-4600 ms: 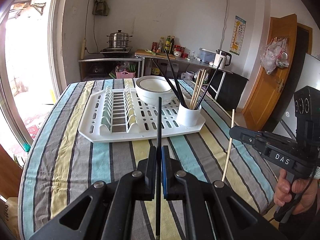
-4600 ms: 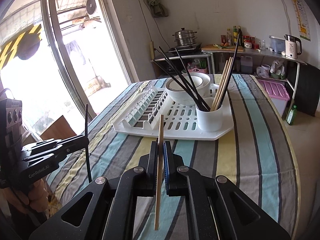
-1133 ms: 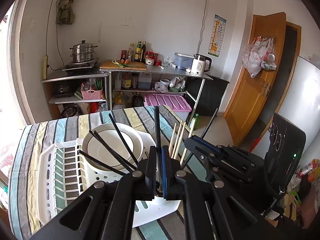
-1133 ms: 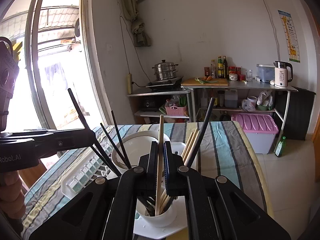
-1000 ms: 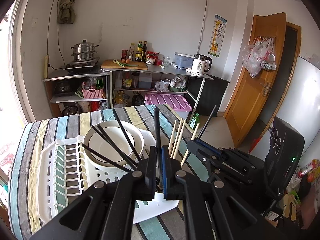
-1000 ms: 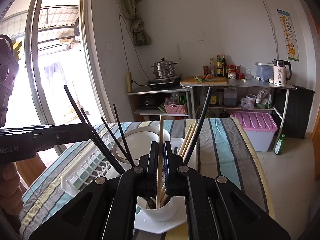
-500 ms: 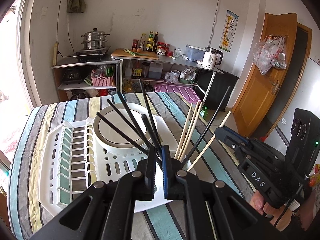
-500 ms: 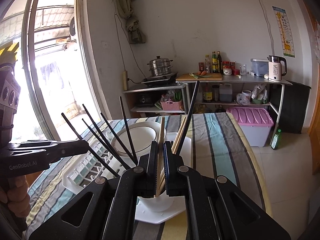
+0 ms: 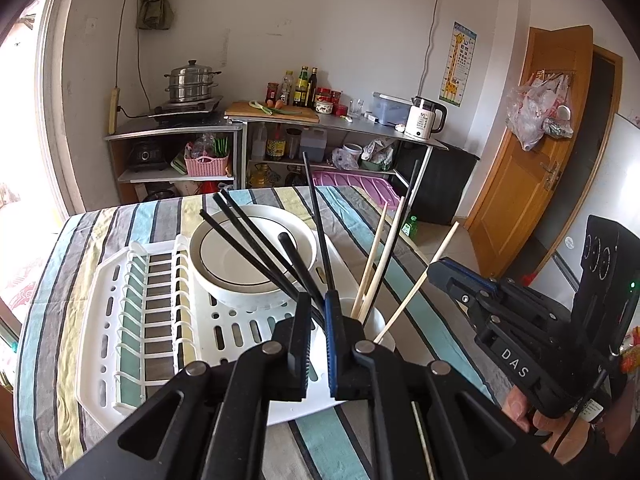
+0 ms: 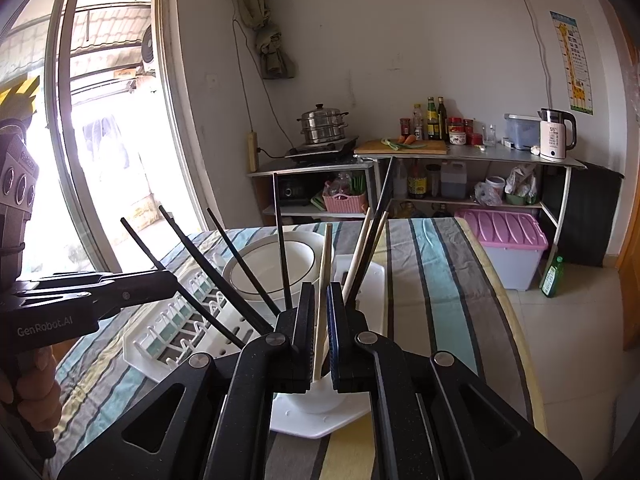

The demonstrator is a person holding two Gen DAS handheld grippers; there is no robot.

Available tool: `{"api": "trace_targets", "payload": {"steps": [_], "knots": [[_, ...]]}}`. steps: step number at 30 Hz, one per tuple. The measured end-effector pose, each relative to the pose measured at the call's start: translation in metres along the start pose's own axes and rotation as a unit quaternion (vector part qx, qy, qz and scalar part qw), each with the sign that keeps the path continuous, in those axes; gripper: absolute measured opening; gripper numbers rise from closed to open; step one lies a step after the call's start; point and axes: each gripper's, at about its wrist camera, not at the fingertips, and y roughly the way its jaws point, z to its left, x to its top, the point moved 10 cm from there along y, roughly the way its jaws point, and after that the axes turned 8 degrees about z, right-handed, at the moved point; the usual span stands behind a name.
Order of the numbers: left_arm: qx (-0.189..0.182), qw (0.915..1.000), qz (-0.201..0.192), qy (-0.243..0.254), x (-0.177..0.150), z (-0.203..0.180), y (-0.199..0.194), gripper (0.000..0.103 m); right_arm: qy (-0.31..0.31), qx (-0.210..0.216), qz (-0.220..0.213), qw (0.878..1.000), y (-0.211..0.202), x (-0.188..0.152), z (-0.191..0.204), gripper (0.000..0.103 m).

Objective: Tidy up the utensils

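Observation:
A white cup (image 9: pixel 374 326) stands on the front right corner of a white dish rack (image 9: pixel 132 320) and holds several black chopsticks (image 9: pixel 248 236) and wooden chopsticks (image 9: pixel 378 256). My left gripper (image 9: pixel 318 312) hovers just above the cup with its jaws slightly apart and nothing between them. My right gripper (image 10: pixel 320 308) is also above the cup (image 10: pixel 316 398), jaws slightly apart around a wooden chopstick (image 10: pixel 323 292) whose lower end is in the cup. Each gripper shows in the other's view, the right (image 9: pixel 440 272) and the left (image 10: pixel 168 280).
A white bowl (image 9: pixel 252 256) sits in the rack behind the cup. The rack lies on a table with a striped cloth (image 9: pixel 48 280). Behind it are metal shelves with a steamer pot (image 9: pixel 190 82), bottles and a kettle (image 9: pixel 426 122). A wooden door (image 9: pixel 528 152) stands at right.
Both grippers carried chopsticks from above the table to the cup. My left gripper has opened and released its black chopstick into the cup; my right gripper's jaws have loosened around the wooden one.

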Motion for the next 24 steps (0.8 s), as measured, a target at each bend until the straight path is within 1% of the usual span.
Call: {"api": "trace_targets", "payload": {"steps": [1,3,6,8,11,14,20,24], "knots": [[-0.001,1.0000,-0.001,0.001,-0.001,-0.001,-0.001,0.007,-0.002,0.000,-0.001,1.000,-0.001,-0.001,0.001,0.012],[-0.001,1.0000,-0.002,0.006,-0.004,-0.002,-0.003,0.007,-0.003,0.001,-0.003,1.000,-0.004,-0.003,0.003,0.017],[0.000,1.0000,-0.002,0.008,-0.008,-0.003,-0.005,0.010,-0.003,0.002,-0.002,1.000,-0.008,-0.006,0.004,0.018],[0.002,0.9999,-0.004,0.010,-0.014,-0.003,-0.008,0.014,-0.002,0.001,-0.003,1.000,-0.012,-0.009,0.004,0.018],[0.008,0.9998,-0.011,0.011,-0.023,0.000,-0.015,0.016,-0.002,0.000,-0.004,1.000,-0.022,-0.015,0.004,0.018],[0.015,0.9997,-0.020,0.004,-0.035,0.003,-0.022,0.017,0.001,-0.001,-0.007,1.000,-0.034,-0.024,0.006,0.018],[0.015,0.9995,-0.027,-0.007,-0.060,0.004,-0.035,0.017,-0.003,-0.004,-0.009,1.000,-0.060,-0.046,0.014,0.021],[0.020,0.9990,-0.037,-0.014,-0.082,0.002,-0.049,0.018,0.000,-0.003,-0.013,1.000,-0.081,-0.064,0.019,0.027]]}}
